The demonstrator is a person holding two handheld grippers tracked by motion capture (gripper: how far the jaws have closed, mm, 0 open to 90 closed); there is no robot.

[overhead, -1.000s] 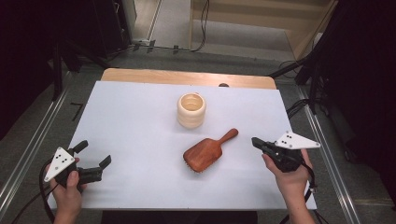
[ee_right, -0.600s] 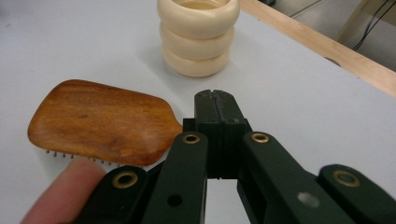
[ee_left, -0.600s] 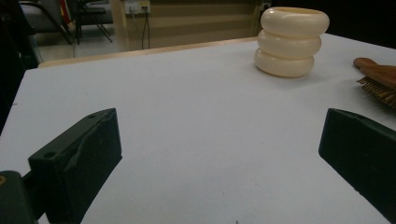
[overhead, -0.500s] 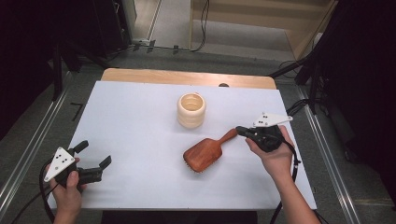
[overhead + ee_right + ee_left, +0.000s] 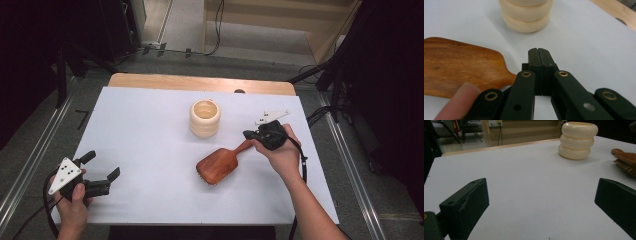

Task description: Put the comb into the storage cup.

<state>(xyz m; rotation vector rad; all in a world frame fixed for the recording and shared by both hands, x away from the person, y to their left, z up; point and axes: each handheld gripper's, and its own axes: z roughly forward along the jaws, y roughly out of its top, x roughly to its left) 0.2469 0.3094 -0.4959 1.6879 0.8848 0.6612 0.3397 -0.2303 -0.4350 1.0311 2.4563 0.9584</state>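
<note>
A wooden paddle hairbrush [image 5: 217,164] lies bristles down on the white table [image 5: 145,130], its handle pointing to the right and away. My right gripper [image 5: 248,134] hovers over that handle, its jaws pressed together with nothing between them. In the right gripper view the shut right gripper [image 5: 540,53] covers the handle where it leaves the brush head [image 5: 456,65]. A cream ribbed cup [image 5: 205,117] stands upright behind the brush. My left gripper [image 5: 102,165] rests open at the table's near left; the left gripper view shows the left gripper [image 5: 541,202] with bare table between its jaws.
The table's wooden far edge [image 5: 200,82] and metal side rails border the white surface. In the left gripper view the cup [image 5: 577,141] and brush bristles [image 5: 626,160] sit far right. Cables trail from both grippers.
My right hand has moved left and away from the table's right side, bringing its shut gripper over the brush handle. The left hand, brush and cup have stayed put.
</note>
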